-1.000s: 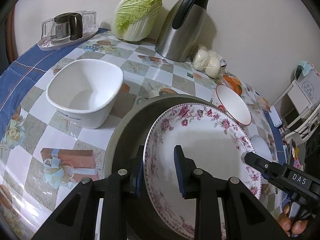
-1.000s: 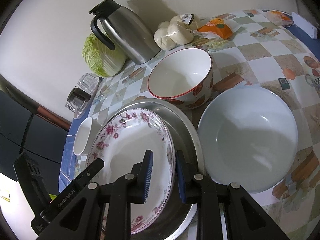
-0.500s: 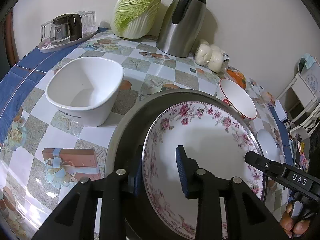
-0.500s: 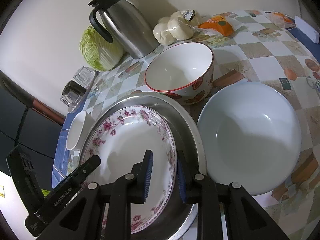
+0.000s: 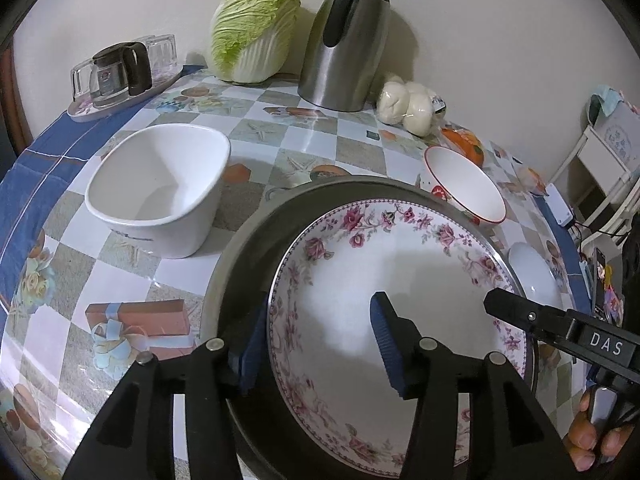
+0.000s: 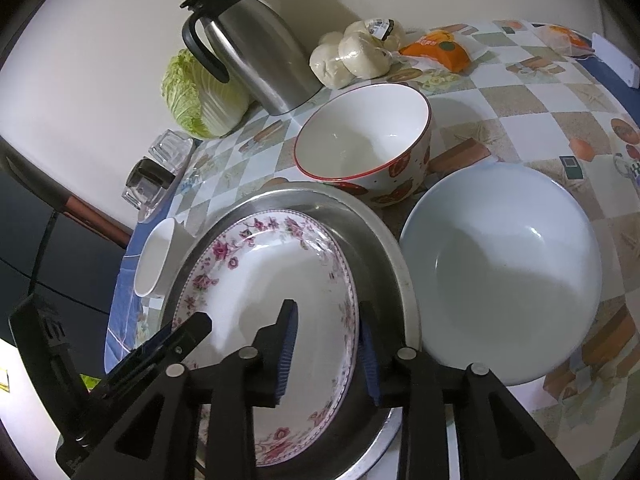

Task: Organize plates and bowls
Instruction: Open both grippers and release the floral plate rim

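Now both tongs have just been opening. The left gripper [image 5: 318, 338] stands spread, its blue pads clear on either side of the near-left rim of the floral plate [image 5: 384, 264]. The right gripper [image 6: 328, 350] has parted less, and its pads [image 6: 289, 344] straddle the plate's opposite rim with no visible press. So neither appears to pinch anything — the plate looks released.

It lies inside the large metal basin [image 6: 380, 240], which sits towards the near edge of the table [image 5: 120, 264]. Just beside the basin are a red-rimmed bowl [image 6: 366, 140] on its far side and a wide pale-blue bowl [image 6: 500, 276] on its right; a square white bowl [image 5: 158, 186] stands off its left. A steel jug [image 5: 346, 40] and a cabbage [image 5: 256, 30] stand at the far edge against the wall.

Risk, as I judge it: the rim is between both pairs of pads, so a withdrawal that drags sideways could catch it and tip or scrape the plate against the basin. The right tongs' narrow gap leaves little room — and the pale-blue bowl is close enough to be knocked.
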Demonstrator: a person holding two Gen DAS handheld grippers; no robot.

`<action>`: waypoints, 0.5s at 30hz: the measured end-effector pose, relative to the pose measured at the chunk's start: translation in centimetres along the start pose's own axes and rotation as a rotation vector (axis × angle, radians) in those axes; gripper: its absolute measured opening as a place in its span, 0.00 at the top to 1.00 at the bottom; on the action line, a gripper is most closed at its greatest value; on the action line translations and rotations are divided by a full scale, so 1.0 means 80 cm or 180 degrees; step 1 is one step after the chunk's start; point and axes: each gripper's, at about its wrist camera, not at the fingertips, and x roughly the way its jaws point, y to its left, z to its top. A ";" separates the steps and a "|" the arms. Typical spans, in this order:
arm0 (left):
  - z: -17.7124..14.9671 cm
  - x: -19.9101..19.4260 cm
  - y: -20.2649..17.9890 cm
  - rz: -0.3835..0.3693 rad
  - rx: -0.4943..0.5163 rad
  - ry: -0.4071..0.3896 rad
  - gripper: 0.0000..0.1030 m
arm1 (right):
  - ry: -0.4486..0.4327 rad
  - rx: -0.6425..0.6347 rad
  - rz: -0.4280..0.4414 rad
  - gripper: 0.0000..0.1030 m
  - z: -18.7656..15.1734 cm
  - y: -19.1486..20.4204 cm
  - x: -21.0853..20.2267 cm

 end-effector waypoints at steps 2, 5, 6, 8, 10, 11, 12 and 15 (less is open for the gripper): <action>0.001 -0.001 0.003 -0.0016 -0.0035 -0.0013 0.48 | 0.0017 -0.0001 -0.0016 0.64 0.000 0.001 -0.002; 0.002 -0.004 0.005 -0.0047 -0.0073 -0.0033 0.48 | -0.0041 -0.0004 -0.0008 0.59 0.002 0.003 -0.010; 0.002 -0.006 0.005 -0.0040 -0.0073 -0.0053 0.48 | -0.0097 -0.0010 -0.0009 0.56 0.003 0.003 -0.016; 0.002 -0.009 0.004 -0.0042 -0.0069 -0.0080 0.48 | -0.0160 -0.0035 -0.0018 0.56 0.005 0.005 -0.024; 0.003 -0.014 0.003 -0.0049 -0.0065 -0.0109 0.47 | -0.0240 -0.0063 -0.0011 0.56 0.007 0.007 -0.034; 0.003 -0.016 0.002 -0.0051 -0.0060 -0.0125 0.46 | -0.0266 -0.0075 -0.0011 0.55 0.007 0.008 -0.037; 0.003 -0.019 0.002 -0.0054 -0.0058 -0.0142 0.45 | -0.0299 -0.0094 -0.0026 0.54 0.008 0.009 -0.042; 0.003 -0.025 0.002 -0.0046 -0.0071 -0.0189 0.43 | -0.0367 -0.0137 -0.0083 0.45 0.009 0.012 -0.052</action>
